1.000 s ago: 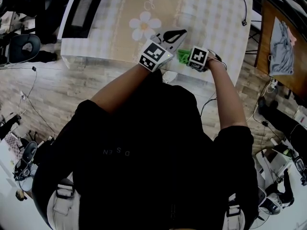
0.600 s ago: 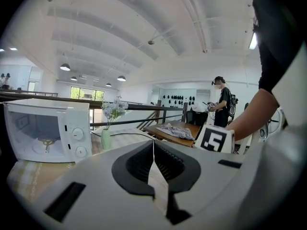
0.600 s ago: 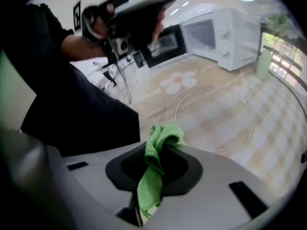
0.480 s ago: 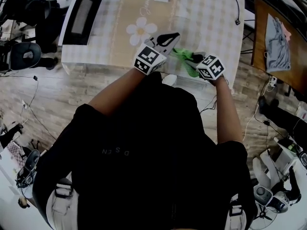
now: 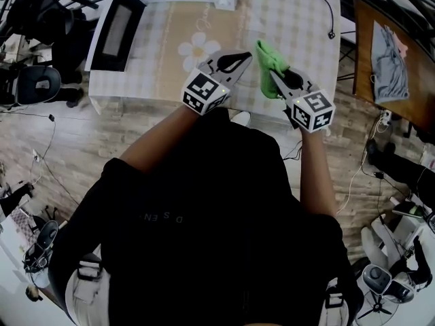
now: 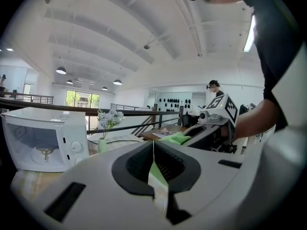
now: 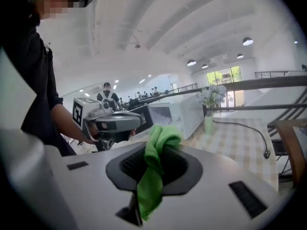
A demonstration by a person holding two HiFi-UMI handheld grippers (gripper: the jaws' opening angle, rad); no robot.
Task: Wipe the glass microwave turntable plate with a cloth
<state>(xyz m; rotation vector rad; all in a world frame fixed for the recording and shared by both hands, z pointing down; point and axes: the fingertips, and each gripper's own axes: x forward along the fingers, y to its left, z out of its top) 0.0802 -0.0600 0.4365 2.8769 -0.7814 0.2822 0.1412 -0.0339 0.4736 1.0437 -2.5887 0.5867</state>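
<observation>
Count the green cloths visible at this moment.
1. The green cloth is clamped in the right claw, held above the table beside the left claw. Another could be hidden behind the person's body.

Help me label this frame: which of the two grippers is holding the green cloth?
The right gripper: the green cloth hangs bunched between its jaws. The left gripper pinches only a thin clear edge, apparently the glass plate.

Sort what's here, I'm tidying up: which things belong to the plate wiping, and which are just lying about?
In the job: glass plate in the left gripper, green cloth in the right gripper.
Lying about: microwave, vase of flowers, cable.
</observation>
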